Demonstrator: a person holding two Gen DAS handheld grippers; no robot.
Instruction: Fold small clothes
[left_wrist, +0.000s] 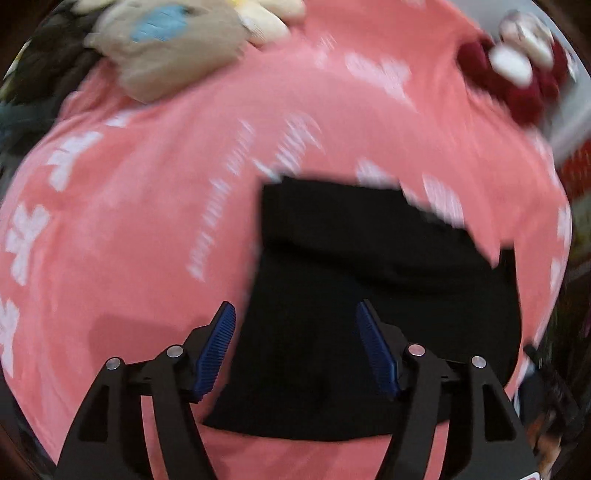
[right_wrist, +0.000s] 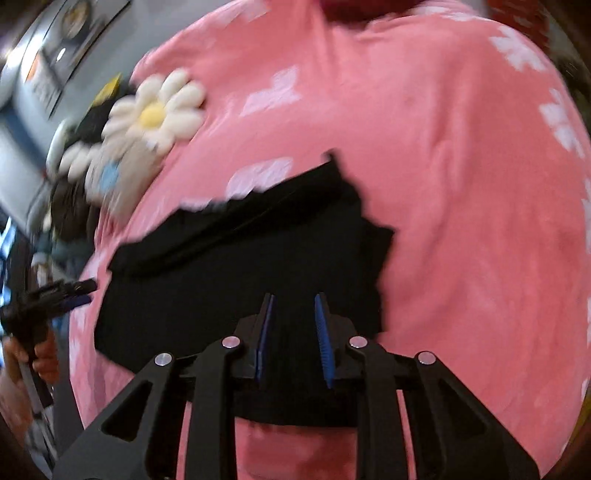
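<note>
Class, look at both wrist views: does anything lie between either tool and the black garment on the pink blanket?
Nothing visible does. The black garment lies uncovered on the pink blanket, directly ahead of the open left tool and right tool. The plush toys sit at the blanket's far edge.

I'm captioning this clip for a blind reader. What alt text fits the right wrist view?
A black garment lies partly folded on a pink flowered blanket, with the right tool open just above its near edge. A white daisy plush sits at upper left; the left tool shows at the left edge.
</note>
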